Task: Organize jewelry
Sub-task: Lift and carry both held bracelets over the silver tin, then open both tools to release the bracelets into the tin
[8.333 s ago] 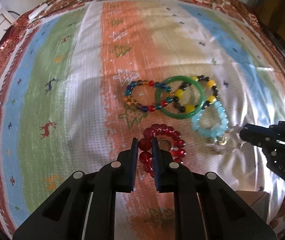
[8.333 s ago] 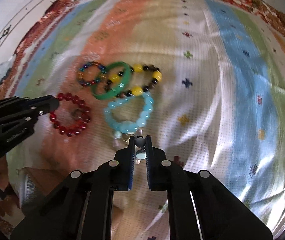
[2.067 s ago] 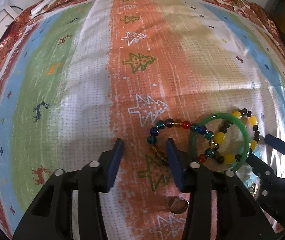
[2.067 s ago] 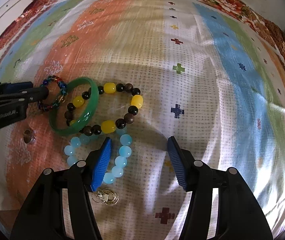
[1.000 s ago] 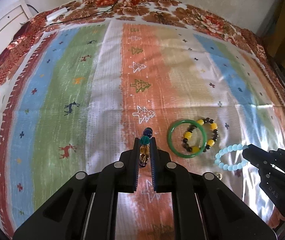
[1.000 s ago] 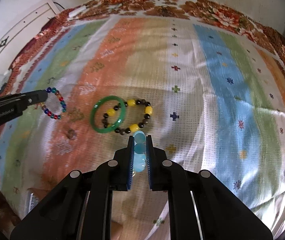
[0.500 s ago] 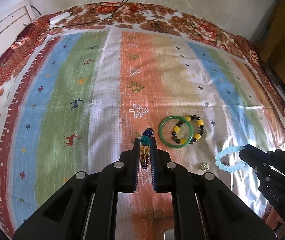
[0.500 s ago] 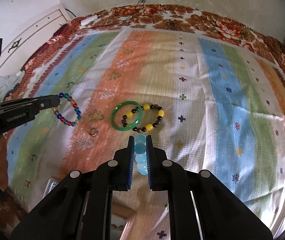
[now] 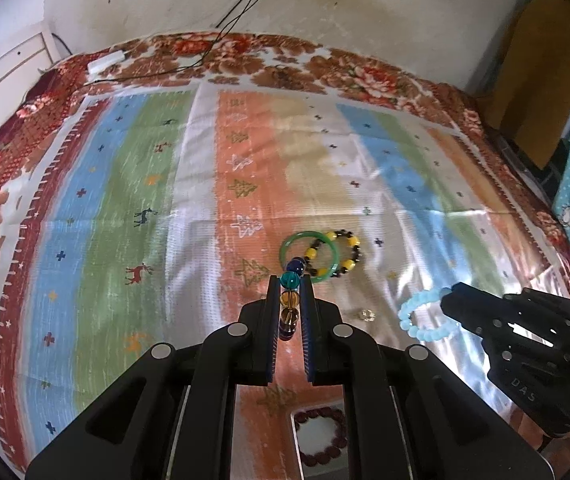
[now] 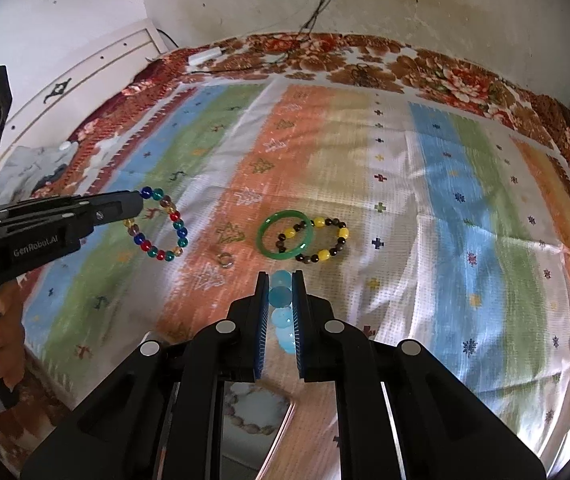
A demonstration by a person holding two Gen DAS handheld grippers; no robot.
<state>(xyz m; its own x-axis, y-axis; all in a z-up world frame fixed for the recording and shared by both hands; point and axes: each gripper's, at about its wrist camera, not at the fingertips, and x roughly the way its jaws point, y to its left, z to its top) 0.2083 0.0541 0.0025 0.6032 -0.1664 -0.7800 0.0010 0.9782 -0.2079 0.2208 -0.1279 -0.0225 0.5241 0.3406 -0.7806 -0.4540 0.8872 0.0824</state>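
Compared with half a second earlier, both grippers are seen raised farther from the bedspread, so that more of the wall is brought into view. The left gripper (image 9: 289, 280) is closed on the multicoloured glass-bead bracelet (image 10: 159, 224), whose blue, teal and amber beads are pinched between the jaws, the loop hanging clear of the cloth. The right gripper (image 10: 280, 278) is clamped on the pale blue bead bracelet (image 9: 425, 314), likewise lifted.

Below and behind the left jaws, a shiny tray (image 9: 297, 420) with a dark red bead bracelet (image 9: 321, 436) reflected or lying in it is seen at the near edge. Just right of those jaws, a small gold ring (image 9: 367, 314) lies on the cloth. Just beyond the jaws, the green jade bangle (image 9: 312, 255) rests overlapping the yellow-and-black bead bracelet (image 9: 339, 252); both are unmoved on the cloth.

The surface is a striped bedspread (image 9: 125, 200) of blue, green, white and orange bands with small tree and deer motifs, edged by a red-brown floral border (image 9: 285, 60). Beyond it, a stained white wall (image 9: 325, 0) with black cables (image 9: 245, 4) is seen, and a white panelled headboard (image 10: 97, 68) to the left.
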